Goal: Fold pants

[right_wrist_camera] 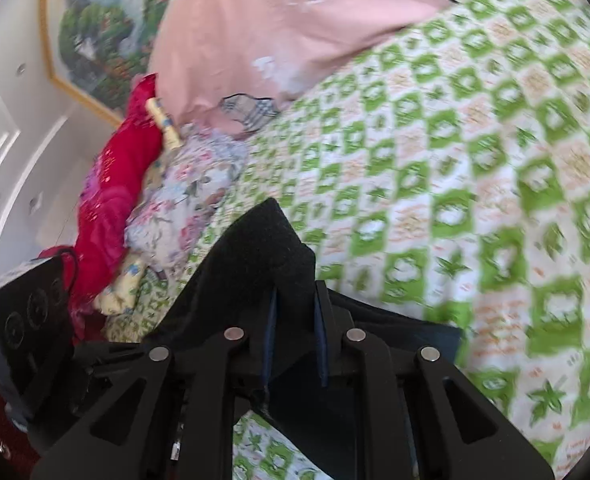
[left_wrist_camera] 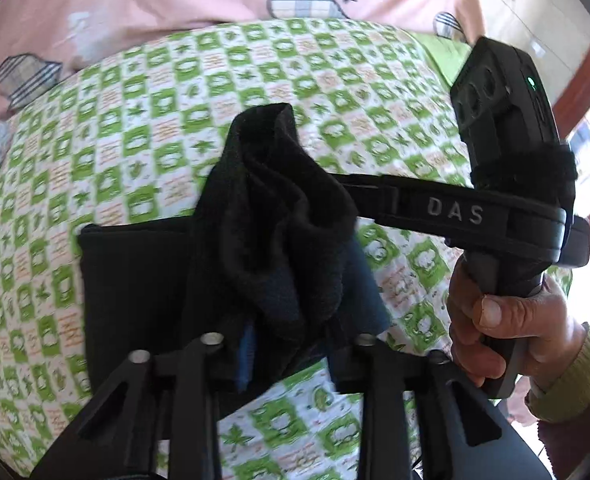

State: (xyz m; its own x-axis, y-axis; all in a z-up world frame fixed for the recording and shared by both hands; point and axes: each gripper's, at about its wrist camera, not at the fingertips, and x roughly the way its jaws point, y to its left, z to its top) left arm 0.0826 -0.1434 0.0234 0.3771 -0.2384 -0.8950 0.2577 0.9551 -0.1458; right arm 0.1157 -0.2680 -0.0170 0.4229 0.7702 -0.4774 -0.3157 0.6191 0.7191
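Pants [left_wrist_camera: 271, 240] of black fabric lie bunched on the green-checked bedspread [left_wrist_camera: 135, 100], one flat panel spread left, a raised fold peaking between both tools. The left gripper [left_wrist_camera: 291, 344] points steeply down with its jaws parted; cloth sits between them, but whether the pads still press I cannot tell. The right gripper [right_wrist_camera: 295, 320] reaches in from the right, jaws narrow and pinched on the pants' upper edge. The garment's long axis runs left to right, so the next fold likely needs both ends carried along it. The right hand [left_wrist_camera: 491, 320] grips its handle
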